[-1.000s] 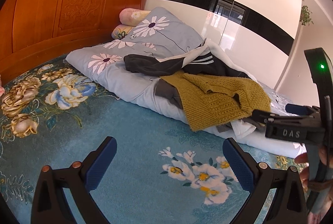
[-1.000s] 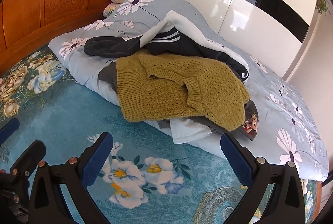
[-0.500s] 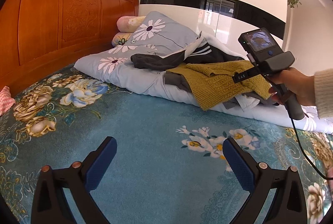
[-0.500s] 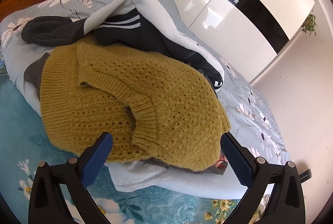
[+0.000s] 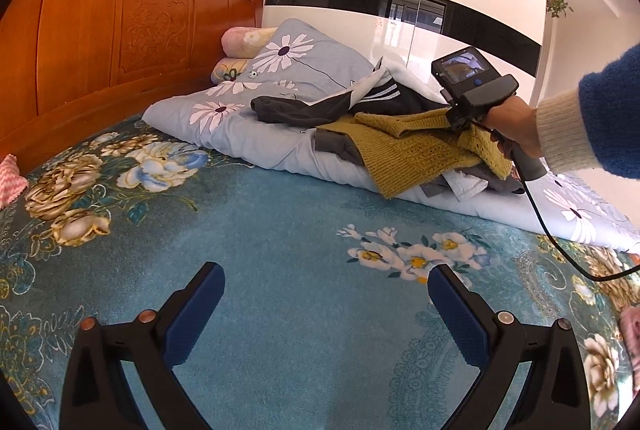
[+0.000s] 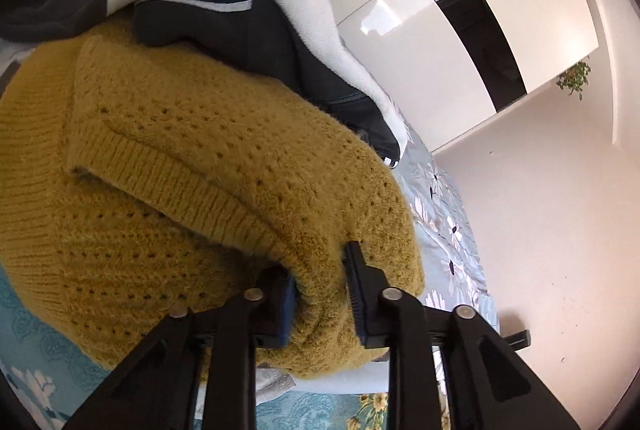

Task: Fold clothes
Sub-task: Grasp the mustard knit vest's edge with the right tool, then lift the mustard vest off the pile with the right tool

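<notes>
Now the right gripper [image 6: 320, 294] has closed on the mustard knit sweater [image 6: 168, 166], where half a second ago its fingers were still spread wide over the heap. Both pads press into a bunched fold at the sweater's near edge, though how much cloth sits between them is hard to judge, since the knit swallows the left pad. The sweater still lies on top of the clothes pile [image 5: 400, 122], over the dark striped jacket [image 5: 384, 98] and on the grey daisy quilt [image 5: 248, 126]. The left gripper [image 5: 324, 294] has drawn back a little; it hangs with its fingers wide apart above the blue floral bedspread [image 5: 280, 214], holding nothing. To my eye the picking-up has begun: one garment is gripped, ready to be pulled clear onto the open bedspread for folding.
</notes>
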`<action>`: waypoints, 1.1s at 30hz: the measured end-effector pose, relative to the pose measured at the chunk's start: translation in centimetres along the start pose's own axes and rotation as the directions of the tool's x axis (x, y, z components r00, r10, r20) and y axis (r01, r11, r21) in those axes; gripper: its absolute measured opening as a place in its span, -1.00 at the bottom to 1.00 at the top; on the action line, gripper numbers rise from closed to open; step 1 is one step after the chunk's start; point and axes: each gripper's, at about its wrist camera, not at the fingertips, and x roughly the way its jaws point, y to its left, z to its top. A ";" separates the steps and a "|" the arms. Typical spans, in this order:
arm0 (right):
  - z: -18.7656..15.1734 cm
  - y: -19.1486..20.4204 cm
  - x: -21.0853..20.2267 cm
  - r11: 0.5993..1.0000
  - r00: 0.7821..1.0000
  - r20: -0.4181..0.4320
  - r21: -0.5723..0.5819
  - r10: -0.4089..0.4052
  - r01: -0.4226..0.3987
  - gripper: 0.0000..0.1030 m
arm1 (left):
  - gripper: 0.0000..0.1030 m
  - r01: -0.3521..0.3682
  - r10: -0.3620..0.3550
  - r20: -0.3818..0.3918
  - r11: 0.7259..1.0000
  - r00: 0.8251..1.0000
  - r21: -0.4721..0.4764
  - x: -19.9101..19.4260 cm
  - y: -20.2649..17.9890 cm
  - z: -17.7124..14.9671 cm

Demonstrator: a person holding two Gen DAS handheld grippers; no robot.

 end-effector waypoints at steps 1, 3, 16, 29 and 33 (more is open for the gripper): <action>0.3 -1.2 -0.3 0.999 1.000 0.006 0.041 0.014 -0.015 -0.74 | 1.00 -0.007 0.007 0.005 1.000 1.000 0.000 -0.4 0.2 0.2; 1.2 -3.8 -1.2 0.994 0.999 0.038 0.107 0.015 -0.019 -0.79 | 1.00 -0.014 0.014 0.008 1.000 1.000 -0.016 -1.0 0.6 0.7; 7.6 -13.8 -16.0 0.970 0.923 0.378 0.187 0.075 -0.156 -0.85 | 1.00 0.031 -0.030 0.010 0.997 0.999 -0.065 -5.7 -1.2 5.9; 3.2 -27.3 -33.8 0.919 0.730 0.665 0.169 0.160 -0.355 -0.85 | 1.00 0.030 -0.026 0.039 0.995 0.999 -0.093 -14.4 -3.6 9.6; 0.8 -32.7 -39.1 0.910 0.658 0.736 0.150 0.159 -0.388 -0.85 | 1.00 0.038 -0.031 0.066 0.993 0.997 -0.112 -17.4 -4.3 10.5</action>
